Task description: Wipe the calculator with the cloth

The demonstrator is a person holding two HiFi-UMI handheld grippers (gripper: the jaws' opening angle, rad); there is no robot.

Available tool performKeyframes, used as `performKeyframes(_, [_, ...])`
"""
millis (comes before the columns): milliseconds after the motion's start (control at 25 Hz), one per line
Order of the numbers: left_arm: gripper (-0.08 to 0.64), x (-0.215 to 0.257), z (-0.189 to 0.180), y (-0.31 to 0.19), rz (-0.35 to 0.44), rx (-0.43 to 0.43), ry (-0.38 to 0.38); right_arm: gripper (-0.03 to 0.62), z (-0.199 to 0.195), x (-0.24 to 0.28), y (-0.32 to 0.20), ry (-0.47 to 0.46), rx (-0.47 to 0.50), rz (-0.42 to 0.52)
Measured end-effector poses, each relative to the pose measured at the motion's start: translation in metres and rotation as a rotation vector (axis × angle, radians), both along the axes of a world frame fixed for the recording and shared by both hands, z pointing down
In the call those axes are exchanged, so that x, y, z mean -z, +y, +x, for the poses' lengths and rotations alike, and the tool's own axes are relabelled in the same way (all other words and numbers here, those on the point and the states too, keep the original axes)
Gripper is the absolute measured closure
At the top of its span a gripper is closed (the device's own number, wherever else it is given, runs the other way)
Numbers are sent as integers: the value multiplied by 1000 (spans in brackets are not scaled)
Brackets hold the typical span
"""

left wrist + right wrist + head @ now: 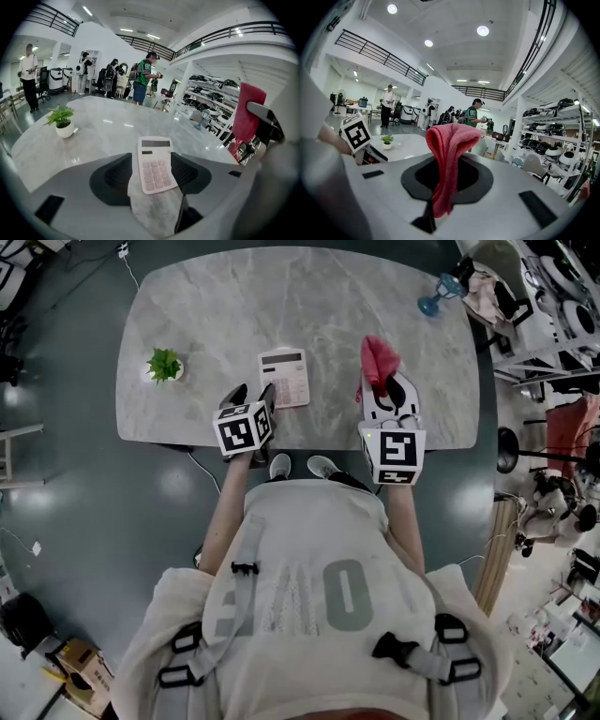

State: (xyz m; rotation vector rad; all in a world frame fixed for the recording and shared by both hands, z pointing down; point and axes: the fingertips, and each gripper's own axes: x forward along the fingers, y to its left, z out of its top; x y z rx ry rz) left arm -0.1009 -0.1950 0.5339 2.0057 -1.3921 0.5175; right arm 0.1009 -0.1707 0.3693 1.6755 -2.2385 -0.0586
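Two light things are in play: the pale pink calculator, lying flat just right of the plant, is looking rigid and slippery, best pinched by its long edges; the left gripper is holding its jaws wide apart, seemingly not touching it. Farther right of the plant, the right gripper is clamping the limp red cloth.

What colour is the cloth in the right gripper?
Pinkish red. The cloth shows best in the right gripper view.
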Motion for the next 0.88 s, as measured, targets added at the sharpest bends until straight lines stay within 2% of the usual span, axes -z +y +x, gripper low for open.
performKeyframes(400, [316, -57, 6, 20, -137, -53, -67, 537, -4, -13, -2, 33, 26, -36])
performKeyframes(880, [331, -87, 2, 29, -206, -61, -126, 537, -4, -27, 2, 68, 38, -74])
